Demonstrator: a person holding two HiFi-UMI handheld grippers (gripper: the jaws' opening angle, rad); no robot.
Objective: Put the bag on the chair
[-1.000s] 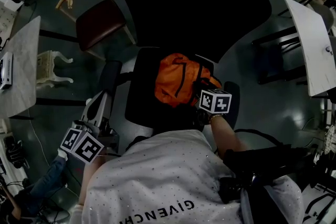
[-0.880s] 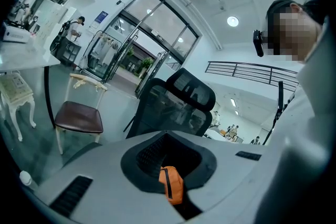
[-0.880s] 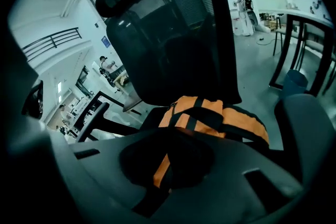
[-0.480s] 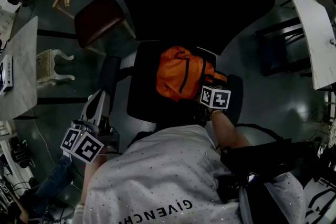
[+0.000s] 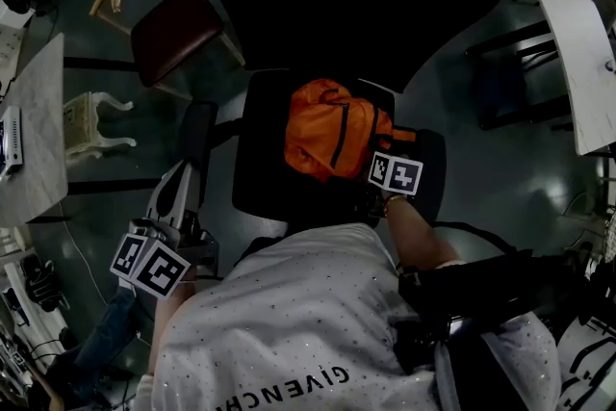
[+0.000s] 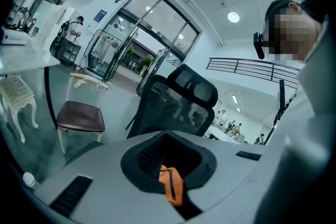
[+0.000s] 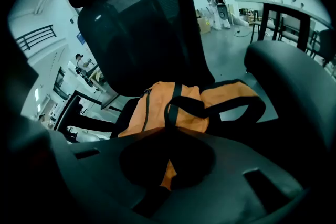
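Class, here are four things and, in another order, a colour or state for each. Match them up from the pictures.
Things
1. bag
2. wooden chair
3. office chair
4. right tongs

Colour or state
A. black
B. shut on the bag's strap
C. orange
D. dark red seat

Pairs: 1-C, 2-D, 3-A, 4-B
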